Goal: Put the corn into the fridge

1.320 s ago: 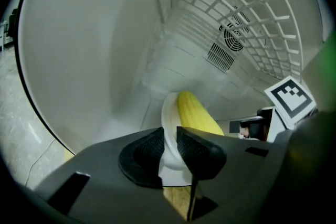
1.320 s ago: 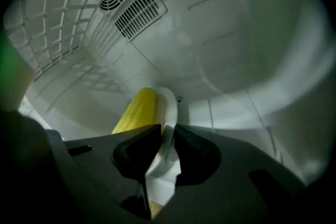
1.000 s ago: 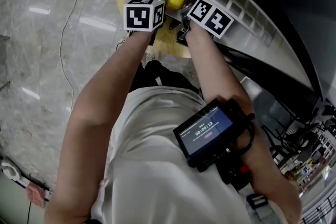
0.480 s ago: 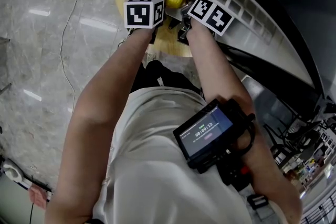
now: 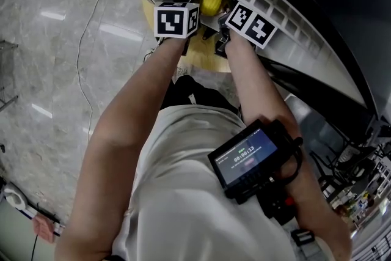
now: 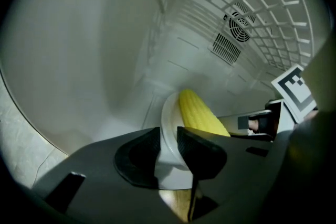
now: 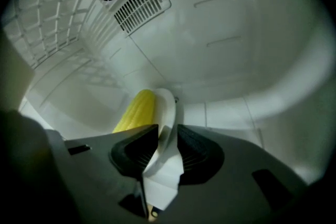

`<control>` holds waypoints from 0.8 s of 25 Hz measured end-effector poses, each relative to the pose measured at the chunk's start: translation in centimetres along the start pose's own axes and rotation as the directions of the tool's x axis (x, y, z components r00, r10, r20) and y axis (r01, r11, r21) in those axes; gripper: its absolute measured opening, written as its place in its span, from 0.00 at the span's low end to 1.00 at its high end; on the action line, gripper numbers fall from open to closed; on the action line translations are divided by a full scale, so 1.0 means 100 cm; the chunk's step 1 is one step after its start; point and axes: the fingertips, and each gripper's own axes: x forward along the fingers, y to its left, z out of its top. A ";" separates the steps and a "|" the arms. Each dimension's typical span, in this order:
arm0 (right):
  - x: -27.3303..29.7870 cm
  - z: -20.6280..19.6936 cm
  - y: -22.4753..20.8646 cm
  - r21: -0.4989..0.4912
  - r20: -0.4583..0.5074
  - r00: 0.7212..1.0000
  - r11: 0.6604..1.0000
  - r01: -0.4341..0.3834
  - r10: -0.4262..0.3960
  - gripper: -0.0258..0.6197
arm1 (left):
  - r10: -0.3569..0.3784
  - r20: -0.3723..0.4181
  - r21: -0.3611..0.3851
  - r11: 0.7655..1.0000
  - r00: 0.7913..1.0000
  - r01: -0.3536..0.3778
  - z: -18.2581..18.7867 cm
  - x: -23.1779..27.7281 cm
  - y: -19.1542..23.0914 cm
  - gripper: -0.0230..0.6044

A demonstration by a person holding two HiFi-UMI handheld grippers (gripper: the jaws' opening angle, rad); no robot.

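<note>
My left gripper (image 6: 168, 140), right gripper (image 7: 167, 139): jaws clamp plate (image 6: 167, 118) rim, opposite sides; corn (image 6: 197, 113) between them, long axis ahead into fridge (image 6: 94, 34).

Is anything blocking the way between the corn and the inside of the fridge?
Nothing visible. The corn lies on a plate gripped by the left gripper and right gripper, inside the fridge.

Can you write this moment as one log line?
left gripper: shut on plate | right gripper: shut on plate | corn: on plate | plate: inside fridge
</note>
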 end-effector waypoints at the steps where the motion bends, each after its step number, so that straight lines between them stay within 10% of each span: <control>1: 0.000 0.000 -0.001 0.002 0.003 1.000 1.000 0.000 0.000 0.18 | 0.002 0.005 0.001 1.000 1.000 -0.002 0.000 0.000 0.001 0.17; 20: -0.008 -0.002 0.012 -0.056 0.113 0.993 0.998 -0.033 0.039 0.18 | 0.160 0.101 0.086 0.982 0.982 -0.168 0.010 -0.058 0.045 0.17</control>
